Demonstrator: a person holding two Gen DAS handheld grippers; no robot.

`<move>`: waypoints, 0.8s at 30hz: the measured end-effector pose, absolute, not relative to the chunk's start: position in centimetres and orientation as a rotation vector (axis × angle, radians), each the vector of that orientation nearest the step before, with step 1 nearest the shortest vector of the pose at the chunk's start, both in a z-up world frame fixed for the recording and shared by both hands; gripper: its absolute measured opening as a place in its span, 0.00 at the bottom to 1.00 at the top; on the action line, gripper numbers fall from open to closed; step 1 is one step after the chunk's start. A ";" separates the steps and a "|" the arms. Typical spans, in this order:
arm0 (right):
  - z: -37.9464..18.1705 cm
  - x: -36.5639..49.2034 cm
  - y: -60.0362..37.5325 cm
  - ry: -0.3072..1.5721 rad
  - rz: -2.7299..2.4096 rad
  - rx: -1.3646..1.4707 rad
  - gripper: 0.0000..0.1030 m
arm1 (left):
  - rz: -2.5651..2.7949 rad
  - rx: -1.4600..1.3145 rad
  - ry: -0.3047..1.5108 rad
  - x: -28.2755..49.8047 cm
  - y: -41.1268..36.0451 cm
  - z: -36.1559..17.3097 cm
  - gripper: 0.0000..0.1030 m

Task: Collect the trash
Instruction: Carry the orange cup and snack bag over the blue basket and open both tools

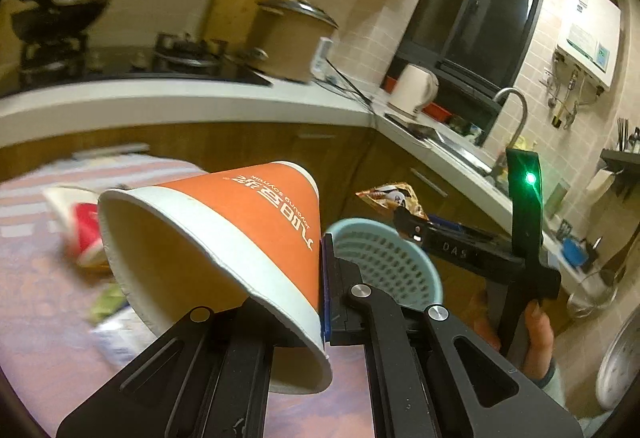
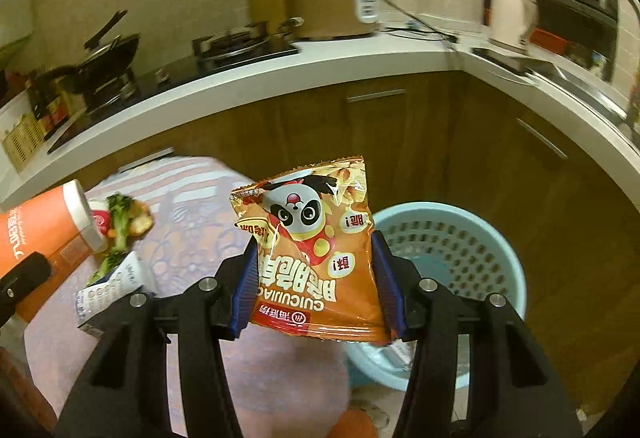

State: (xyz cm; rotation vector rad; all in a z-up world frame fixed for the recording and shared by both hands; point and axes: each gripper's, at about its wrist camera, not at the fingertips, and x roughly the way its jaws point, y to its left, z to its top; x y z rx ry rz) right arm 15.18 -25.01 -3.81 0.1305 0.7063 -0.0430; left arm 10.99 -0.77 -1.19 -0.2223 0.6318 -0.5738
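Orange paper cup [image 1: 224, 238] is sitting center-left of frame, left gripper [image 1: 288, 318] pinching its rim. Snack bag [image 2: 316, 254] is hanging mid-frame w/ right gripper [image 2: 316, 278] clamping its sides; blue basket [image 2: 480, 238] is sitting lower right, beside the table [image 2: 200, 206].

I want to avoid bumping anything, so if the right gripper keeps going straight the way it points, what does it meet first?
Probably the cabinet doors below the counter. The right gripper, shut on the snack bag, points above and left of the basket. Depth is hard to judge.
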 end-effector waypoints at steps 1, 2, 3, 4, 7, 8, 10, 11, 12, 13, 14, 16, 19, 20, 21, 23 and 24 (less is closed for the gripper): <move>-3.8 15.1 -25.8 0.702 -0.049 0.145 0.48 | -0.580 -0.219 0.646 11.5 -2.1 -1.4 0.01; -3.8 14.8 -26.6 0.698 -0.055 0.159 0.48 | -0.583 -0.212 0.654 11.8 -3.0 -1.6 0.01; -3.9 14.5 -27.6 0.694 -0.064 0.173 0.48 | -0.591 -0.204 0.664 12.1 -4.1 -1.8 0.01; -4.0 14.3 -28.4 0.694 -0.074 0.183 0.48 | -0.611 -0.199 0.677 12.6 -5.5 -2.0 0.01; -4.7 13.9 -30.8 0.699 -0.101 0.205 0.48 | -0.652 -0.176 0.699 13.6 -8.7 -2.4 0.01; -4.9 13.9 -31.3 0.702 -0.107 0.208 0.48 | -0.658 -0.167 0.703 13.9 -9.5 -2.5 0.01; -5.6 13.8 -32.7 0.713 -0.128 0.220 0.48 | -0.679 -0.147 0.719 14.6 -11.7 -3.0 0.01; -5.9 13.8 -33.2 0.720 -0.134 0.224 0.48 | -0.685 -0.140 0.726 14.8 -12.5 -3.3 0.01; -6.3 13.8 -33.8 0.729 -0.141 0.225 0.48 | -0.692 -0.135 0.734 15.1 -13.2 -3.6 0.01; -6.7 13.8 -34.2 0.738 -0.148 0.223 0.48 | -0.700 -0.134 0.747 15.4 -14.1 -4.2 0.01; -7.0 13.9 -34.7 0.746 -0.155 0.221 0.48 | -0.706 -0.136 0.756 15.6 -14.5 -4.6 0.01; -7.8 14.0 -35.7 0.763 -0.168 0.225 0.48 | -0.716 -0.135 0.780 16.2 -15.5 -5.5 0.01; -8.9 14.2 -36.9 0.782 -0.178 0.248 0.48 | -0.731 -0.115 0.816 17.1 -17.3 -6.8 0.01; -9.4 14.3 -37.3 0.794 -0.179 0.261 0.48 | -0.735 -0.105 0.828 17.4 -18.0 -7.3 0.01; -9.8 14.4 -37.5 0.802 -0.178 0.271 0.48 | -0.739 -0.097 0.839 17.7 -18.6 -7.7 0.01; -10.8 14.7 -38.2 0.825 -0.175 0.296 0.48 | -0.747 -0.084 0.854 18.2 -19.6 -8.2 0.01; -11.1 14.8 -38.4 0.835 -0.176 0.305 0.48 | -0.747 -0.079 0.863 18.4 -20.0 -8.5 0.03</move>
